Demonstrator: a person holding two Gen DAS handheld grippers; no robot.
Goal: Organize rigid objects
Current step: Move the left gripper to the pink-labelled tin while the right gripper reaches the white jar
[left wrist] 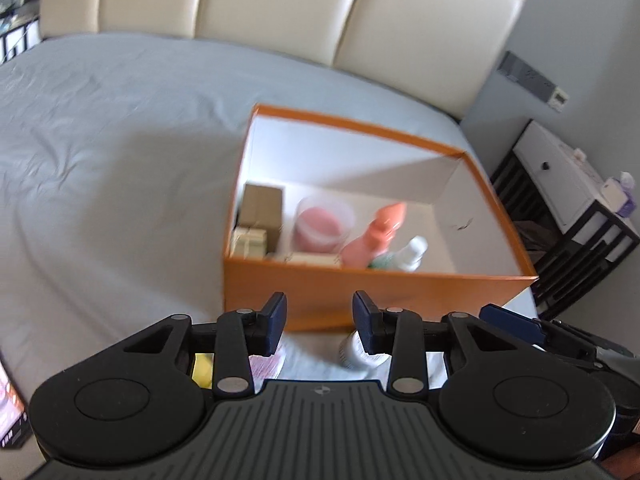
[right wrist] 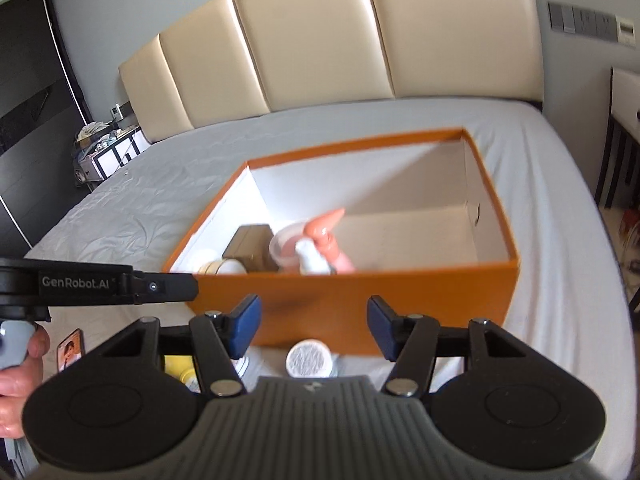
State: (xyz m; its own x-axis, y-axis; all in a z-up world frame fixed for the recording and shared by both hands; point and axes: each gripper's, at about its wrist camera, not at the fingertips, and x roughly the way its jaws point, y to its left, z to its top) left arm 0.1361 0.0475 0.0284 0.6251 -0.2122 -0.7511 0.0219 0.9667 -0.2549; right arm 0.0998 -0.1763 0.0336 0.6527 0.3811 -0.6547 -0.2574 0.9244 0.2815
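An open orange box (left wrist: 400, 296) (right wrist: 360, 292) stands on the grey bed. Inside it are a brown carton (left wrist: 262, 208), a clear jar of pink stuff (left wrist: 324, 222) (right wrist: 288, 248), a salmon bottle (left wrist: 378, 232) (right wrist: 326, 224) and a white bottle (left wrist: 412, 254) (right wrist: 312, 260). My left gripper (left wrist: 320, 312) hangs open just before the box's front wall, nothing between its fingers. My right gripper (right wrist: 314, 316) is open too, also in front of that wall. Below them on the sheet lie a white round jar (right wrist: 309, 358) (left wrist: 356, 354) and a yellow item (right wrist: 178, 366) (left wrist: 202, 368).
A padded cream headboard (right wrist: 320, 40) runs behind the bed. A white and black nightstand (left wrist: 560, 184) stands to the right of the box. A phone (right wrist: 72, 350) lies on the sheet at the left. A hand (right wrist: 16, 380) holds the left gripper's body (right wrist: 100, 284).
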